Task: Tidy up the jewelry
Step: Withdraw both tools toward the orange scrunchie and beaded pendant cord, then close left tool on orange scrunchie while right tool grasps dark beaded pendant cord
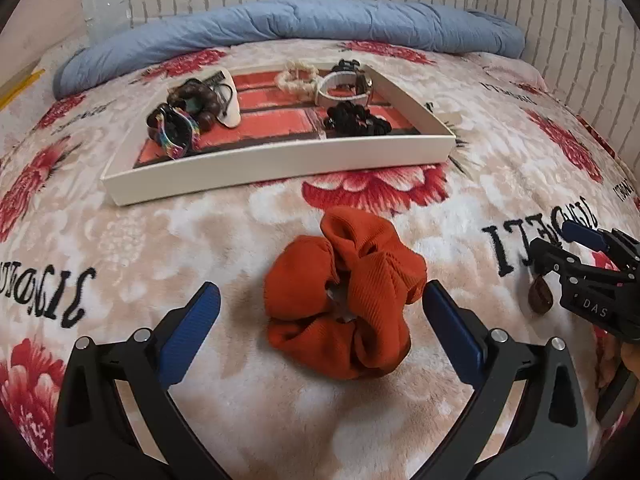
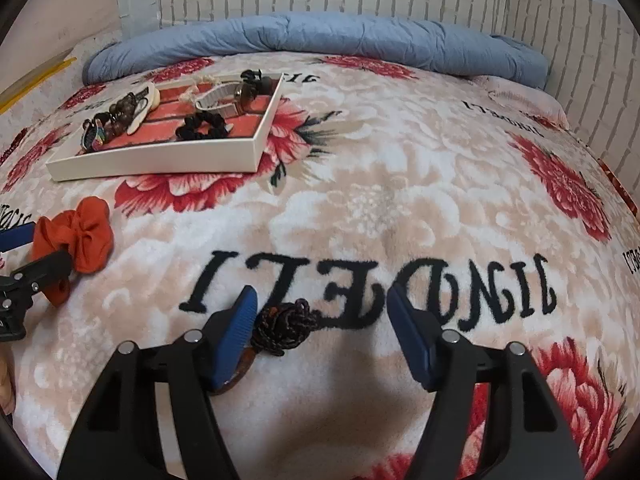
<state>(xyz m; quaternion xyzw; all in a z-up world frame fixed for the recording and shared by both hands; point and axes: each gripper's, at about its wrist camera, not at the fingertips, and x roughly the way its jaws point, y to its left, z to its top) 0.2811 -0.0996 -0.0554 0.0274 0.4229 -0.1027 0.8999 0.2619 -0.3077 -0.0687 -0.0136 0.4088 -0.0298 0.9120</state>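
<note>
- Left wrist view: the left gripper (image 1: 320, 312) is spread wide and holds nothing. The orange scrunchie (image 1: 344, 300) lies on the floral blanket (image 1: 200, 232) between its fingers, just touching the right pad and clear of the left.
- The scrunchie is a crumpled ring with no real long axis; one fold stands up on the side away from the claw, toward the white tray (image 1: 280, 164) well ahead.
- Risk, as I judge it: closing off-centre may pinch only a fold, or catch blanket pile.
- Right wrist view: the right gripper (image 2: 322, 320) is also wide open and empty. A dark braided cord piece (image 2: 284, 326) lies against its left pad, partly hidden beneath it, well off the right pad; its long axis runs from under that pad forward and rightward.
- Closing here could push the cord aside instead of gripping it.
</note>
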